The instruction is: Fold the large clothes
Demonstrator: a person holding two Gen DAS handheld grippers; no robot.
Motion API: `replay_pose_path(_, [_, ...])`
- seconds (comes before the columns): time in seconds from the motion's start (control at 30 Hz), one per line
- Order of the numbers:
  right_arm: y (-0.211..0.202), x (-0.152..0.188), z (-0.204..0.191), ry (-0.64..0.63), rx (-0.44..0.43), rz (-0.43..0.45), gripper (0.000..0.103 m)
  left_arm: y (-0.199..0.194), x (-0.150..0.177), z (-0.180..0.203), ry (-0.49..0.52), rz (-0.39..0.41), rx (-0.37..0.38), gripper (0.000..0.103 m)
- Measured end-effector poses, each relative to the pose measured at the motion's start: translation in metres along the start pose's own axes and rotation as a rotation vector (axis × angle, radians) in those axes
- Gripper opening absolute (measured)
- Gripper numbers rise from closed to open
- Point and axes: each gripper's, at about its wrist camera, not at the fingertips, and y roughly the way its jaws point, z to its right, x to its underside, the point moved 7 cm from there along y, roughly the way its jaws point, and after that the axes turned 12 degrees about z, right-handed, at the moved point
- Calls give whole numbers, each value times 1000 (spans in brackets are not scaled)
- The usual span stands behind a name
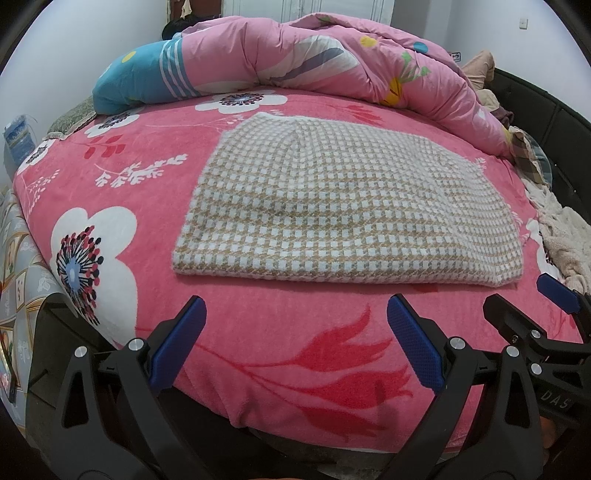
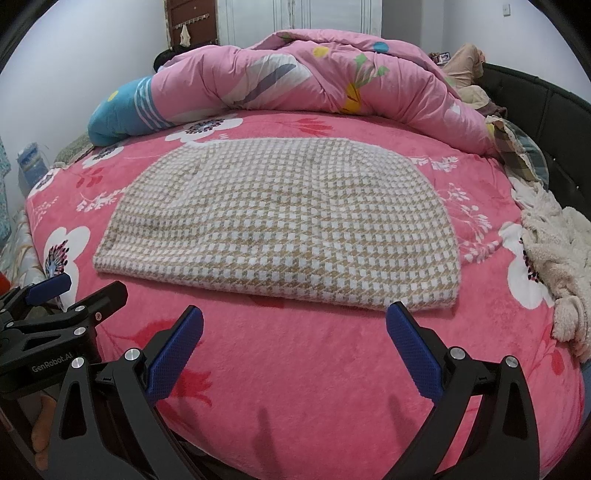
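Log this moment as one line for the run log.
left gripper: open, empty | right gripper: open, empty | beige-and-white checked knit garment: folded flat on pink floral bed blanket, untouched

We're in a bedroom, looking across a bed (image 1: pixel 258 332) dressed in a bright pink fleece sheet (image 2: pixel 332 350) with big white flowers and red leaf prints. Heaped along the far side is a pink quilt (image 1: pixel 295 55), its left end turning blue with white stripes. A dark padded bed frame (image 2: pixel 554 118) curves around the right edge, and a cream fluffy blanket (image 2: pixel 554 258) lies bunched against it. Behind, plain white walls (image 1: pixel 74 55), a white wardrobe (image 2: pixel 314 18), and a brown door (image 2: pixel 192 18) with hooks. Soft, even indoor light throughout.
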Motion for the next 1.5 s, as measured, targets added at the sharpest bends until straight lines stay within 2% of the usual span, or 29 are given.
replay_pose_path(1.5, [-1, 2, -2, 14, -3, -6, 96, 0, -1, 6, 6, -1, 7, 95])
